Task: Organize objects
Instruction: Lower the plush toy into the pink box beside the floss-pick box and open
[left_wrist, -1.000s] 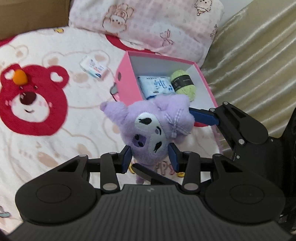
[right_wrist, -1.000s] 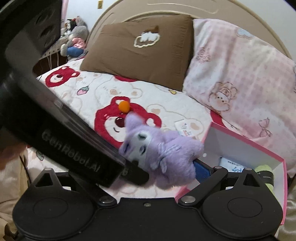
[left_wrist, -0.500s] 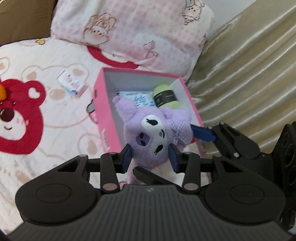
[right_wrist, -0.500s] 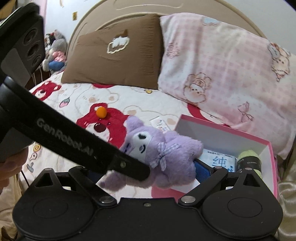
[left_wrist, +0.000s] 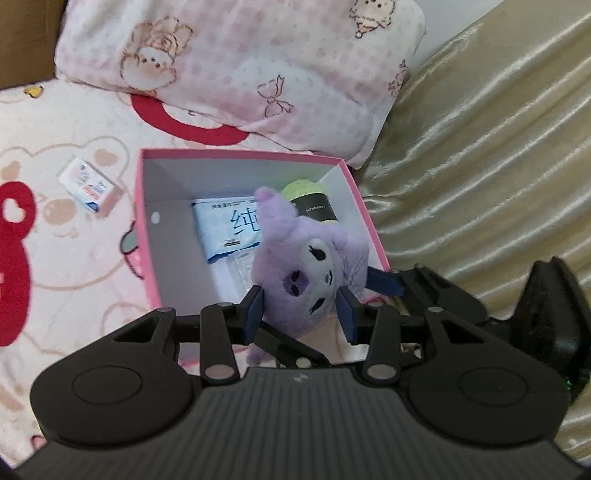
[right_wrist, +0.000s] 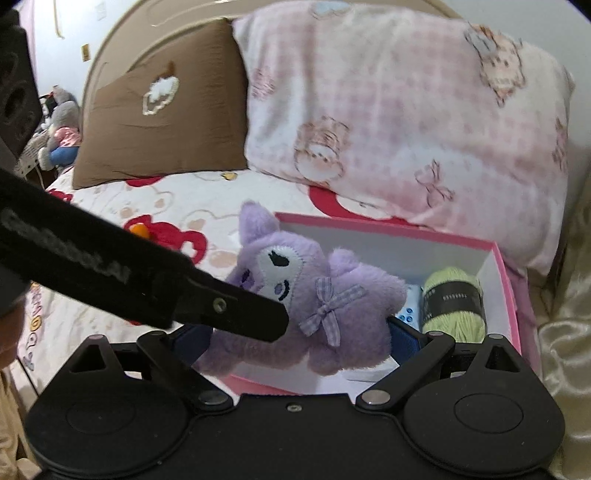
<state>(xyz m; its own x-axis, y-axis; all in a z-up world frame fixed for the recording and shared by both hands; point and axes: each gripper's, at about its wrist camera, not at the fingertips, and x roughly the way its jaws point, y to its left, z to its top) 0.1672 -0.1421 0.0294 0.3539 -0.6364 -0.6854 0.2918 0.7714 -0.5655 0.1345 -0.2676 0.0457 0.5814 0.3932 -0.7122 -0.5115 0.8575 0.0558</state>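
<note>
Plush toy (left_wrist: 303, 280) now carried from over the bedspread (left_wrist: 74, 258) to above the pink box (left_wrist: 147, 236)
Both grippers, left (left_wrist: 301, 314) and right (right_wrist: 295, 339), clamp its soft, light, squashy body; grip mid-body holds best

Hidden behind the purple plush toy (left_wrist: 306, 280): right end of the blue-and-white packet (left_wrist: 231, 229) and lower part of the green yarn ball (left_wrist: 314, 203). Covered in the right wrist view by the left gripper (right_wrist: 236, 314): one side of the toy's face. Cut off by the frame: pink pillow (left_wrist: 236, 70).
</note>
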